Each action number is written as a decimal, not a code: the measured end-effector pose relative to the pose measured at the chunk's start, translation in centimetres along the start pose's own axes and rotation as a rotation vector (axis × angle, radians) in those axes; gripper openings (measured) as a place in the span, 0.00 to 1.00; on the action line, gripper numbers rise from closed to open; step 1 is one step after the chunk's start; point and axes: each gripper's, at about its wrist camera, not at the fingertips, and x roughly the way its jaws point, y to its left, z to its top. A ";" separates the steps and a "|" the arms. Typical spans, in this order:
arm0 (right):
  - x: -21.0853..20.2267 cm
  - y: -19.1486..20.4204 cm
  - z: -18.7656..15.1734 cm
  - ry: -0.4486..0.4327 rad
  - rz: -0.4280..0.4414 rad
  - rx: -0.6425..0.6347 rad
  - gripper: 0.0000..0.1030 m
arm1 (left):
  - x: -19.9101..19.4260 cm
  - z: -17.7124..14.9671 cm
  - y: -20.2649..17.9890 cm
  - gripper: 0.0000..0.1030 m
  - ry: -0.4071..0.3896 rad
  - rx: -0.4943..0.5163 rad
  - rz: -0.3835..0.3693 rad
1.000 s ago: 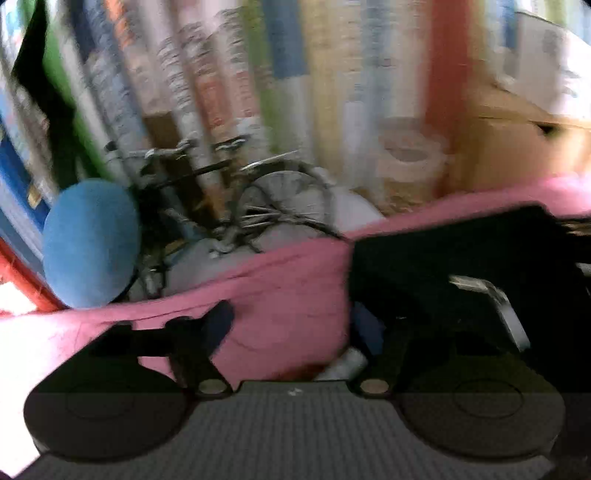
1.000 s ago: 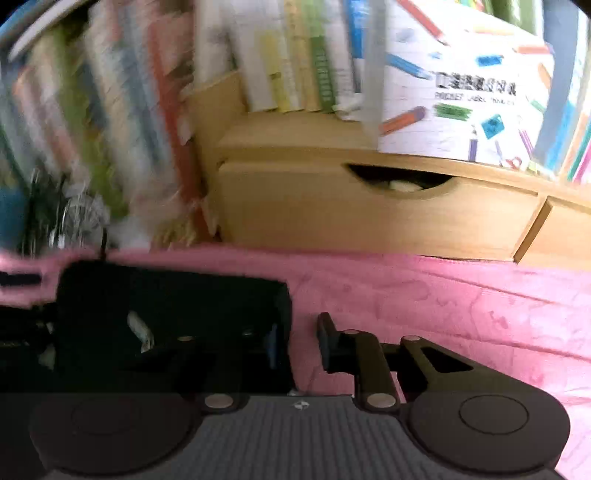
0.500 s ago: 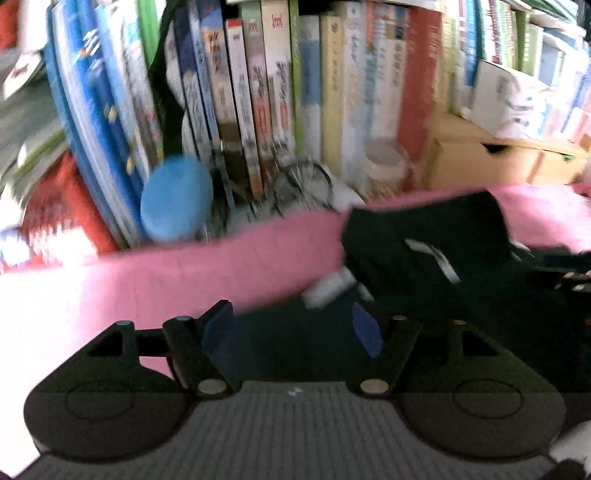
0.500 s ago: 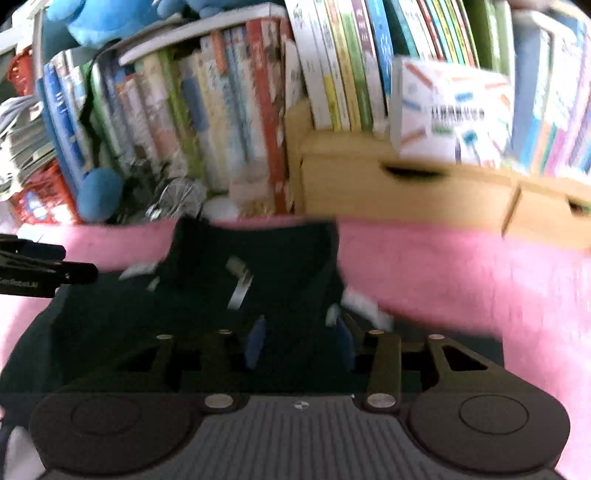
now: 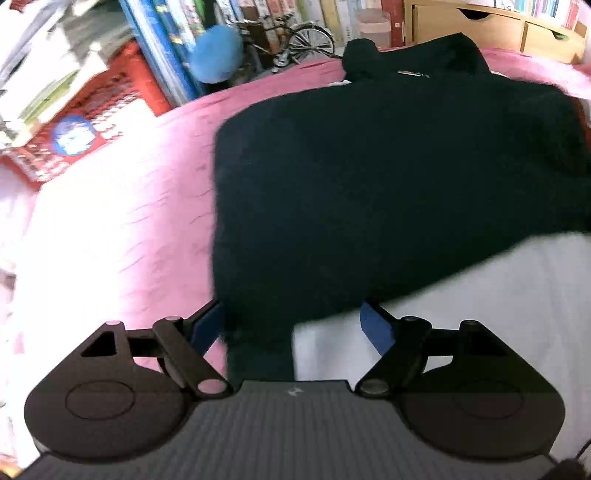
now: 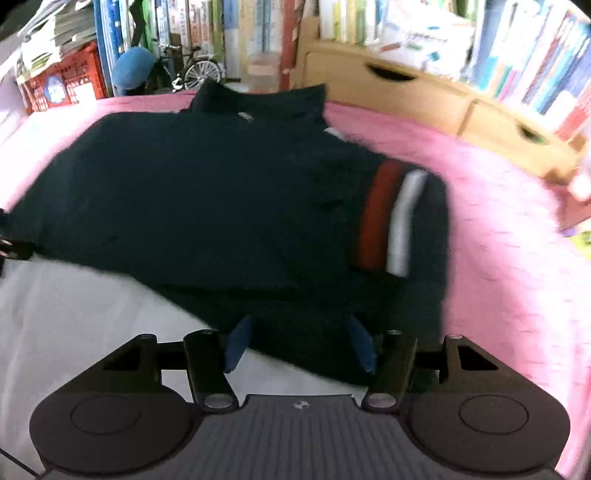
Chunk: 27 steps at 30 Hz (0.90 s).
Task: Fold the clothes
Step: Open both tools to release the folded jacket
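A dark navy polo shirt [image 5: 388,158] lies on the pink bedspread [image 5: 122,206], its collar [image 6: 258,99] pointing toward the shelf. One sleeve with a red and a white stripe [image 6: 391,218] lies folded over the body. The shirt's near edge rests on a white cloth [image 5: 461,295]. My left gripper [image 5: 291,325] hovers over the near left corner. Its jaws are opening, and a dark strip of shirt hangs between the blue pads [image 5: 373,326] without being pressed. My right gripper [image 6: 300,343] is over the near right edge, jaws opening, with dark cloth between the pads [image 6: 238,343] but loose.
Behind the bed stands a bookshelf [image 6: 207,33] with wooden drawers [image 6: 406,96]. A blue round plush [image 5: 218,62], a model bicycle [image 5: 295,40] and a red crate [image 5: 88,122] line the far edge. Pink bedspread [image 6: 517,240] stretches to the right.
Both grippers have pulled back from the collar end near the shelf to the shirt's near edge. The right jaws have widened. The shirt now lies spread with its striped sleeve on top.
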 end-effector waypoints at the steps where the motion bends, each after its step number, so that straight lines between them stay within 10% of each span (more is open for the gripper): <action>1: -1.1 -0.1 -0.4 -0.023 0.013 -0.011 0.63 | -1.0 -0.5 -0.1 0.78 -0.011 -0.010 -0.005; 10: -5.3 4.2 -7.6 0.004 0.205 -0.223 0.75 | -3.1 -7.4 -4.5 0.85 0.130 -0.115 -0.050; 19: -8.7 1.1 -14.0 0.087 0.028 -0.003 0.84 | -4.2 -11.9 -2.5 0.95 0.198 -0.178 -0.074; 27: -19.6 5.6 -13.8 -0.130 -0.046 0.134 0.88 | -12.5 -13.5 -1.0 0.94 0.128 -0.227 -0.201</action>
